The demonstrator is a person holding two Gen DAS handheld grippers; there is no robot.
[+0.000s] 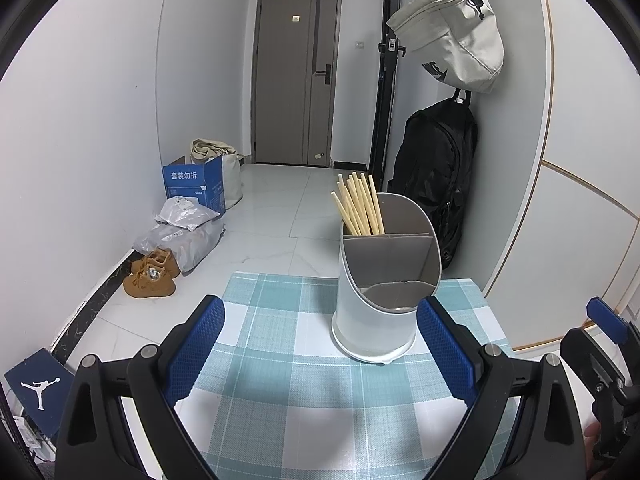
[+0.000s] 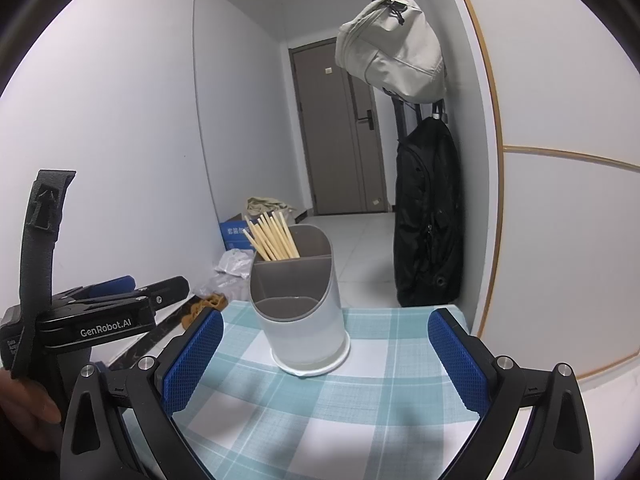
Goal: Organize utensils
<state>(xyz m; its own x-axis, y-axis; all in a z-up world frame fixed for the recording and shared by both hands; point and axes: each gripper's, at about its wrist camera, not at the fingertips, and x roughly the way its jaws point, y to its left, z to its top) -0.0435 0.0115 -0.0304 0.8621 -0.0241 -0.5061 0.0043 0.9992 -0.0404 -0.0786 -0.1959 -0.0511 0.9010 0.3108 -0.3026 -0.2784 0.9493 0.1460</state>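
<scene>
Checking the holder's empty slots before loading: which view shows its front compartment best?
Left wrist: the holder is nearer, and its front compartment shows down to the floor. Right wrist shows that compartment smaller and shallower, mostly its rim.

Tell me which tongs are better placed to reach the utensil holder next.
Left, marginally, as a judgement: the utensil holder sits beside the left tongs' right finger. From the right tongs it stands farther ahead. Both are open and empty.

A utensil holder (image 1: 386,280) stood on the table (image 1: 280,380), toward its far right — chopsticks (image 1: 358,206) in the rear left compartment. Behind the table, bags (image 1: 180,232) and shoes (image 1: 150,276) lay along the left wall; a backpack (image 1: 436,184) hung right, beneath another bag (image 1: 452,36).
</scene>
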